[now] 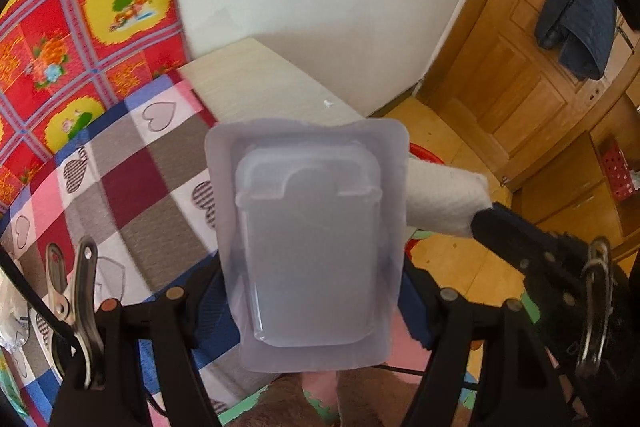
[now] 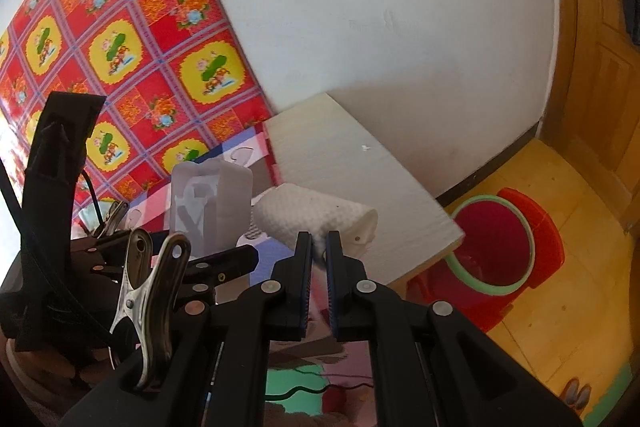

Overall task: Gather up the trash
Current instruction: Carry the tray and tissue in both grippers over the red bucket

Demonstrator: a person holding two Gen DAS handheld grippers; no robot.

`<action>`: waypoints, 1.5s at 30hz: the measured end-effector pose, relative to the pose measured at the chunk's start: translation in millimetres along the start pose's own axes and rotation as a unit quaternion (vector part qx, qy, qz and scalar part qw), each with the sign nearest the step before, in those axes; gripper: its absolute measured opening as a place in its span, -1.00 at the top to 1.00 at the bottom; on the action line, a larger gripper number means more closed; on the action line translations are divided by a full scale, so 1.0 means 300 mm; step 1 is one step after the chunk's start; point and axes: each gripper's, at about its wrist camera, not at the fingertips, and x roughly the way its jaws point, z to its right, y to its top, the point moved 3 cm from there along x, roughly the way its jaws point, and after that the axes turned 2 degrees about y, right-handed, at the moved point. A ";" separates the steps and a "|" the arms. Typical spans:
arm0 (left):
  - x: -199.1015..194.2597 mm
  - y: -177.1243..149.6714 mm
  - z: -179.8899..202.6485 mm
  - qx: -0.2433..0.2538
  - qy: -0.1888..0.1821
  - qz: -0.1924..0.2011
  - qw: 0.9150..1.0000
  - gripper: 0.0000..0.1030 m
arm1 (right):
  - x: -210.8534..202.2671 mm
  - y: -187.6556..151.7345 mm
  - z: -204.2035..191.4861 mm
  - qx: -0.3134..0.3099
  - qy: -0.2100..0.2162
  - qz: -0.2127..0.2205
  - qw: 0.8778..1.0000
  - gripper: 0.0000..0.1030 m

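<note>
Two grippers, each carrying one piece of trash; one bin.

Far left: one wall cloth [image 2: 120, 39], red and yellow floral squares. Below it, one checked blanket [image 1: 132, 163] with heart patches.

Left gripper [image 1: 312, 291]: jaws stand wide, clamped across one clear plastic blister tray [image 1: 310, 239], which is held upright between the fingers. In the right wrist view the same tray [image 2: 212, 203] shows left of the right gripper, just beside the paper.

Centre: one pale wooden board [image 2: 352, 183] runs toward the white wall, with a small white speck on it.

Right gripper [image 2: 319, 247]: jaws narrow, pinching one crumpled white paper towel [image 2: 316, 215] at its near edge. The towel sticks out over the near end of the board.

Right, on the yellow floor: one red trash bin [image 2: 500, 243] with a green rim, open, just off the board's right corner, well apart from both held items.

Far right: one wooden door [image 1: 516, 59], with one dark blue garment [image 1: 576, 23] hanging on it.
</note>
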 end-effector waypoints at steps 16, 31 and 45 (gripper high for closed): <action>0.152 0.119 0.333 0.038 -0.016 -0.003 0.999 -0.48 | -0.042 0.062 0.396 0.026 -0.042 -0.015 0.999 0.85; 0.341 0.227 0.660 0.066 -0.054 0.003 0.996 -0.48 | -0.001 0.066 0.841 0.054 -0.091 -0.052 0.993 0.85; 0.641 0.221 0.883 0.071 -0.066 -0.038 0.995 -0.48 | 0.103 0.017 1.121 0.038 -0.123 -0.084 0.988 0.85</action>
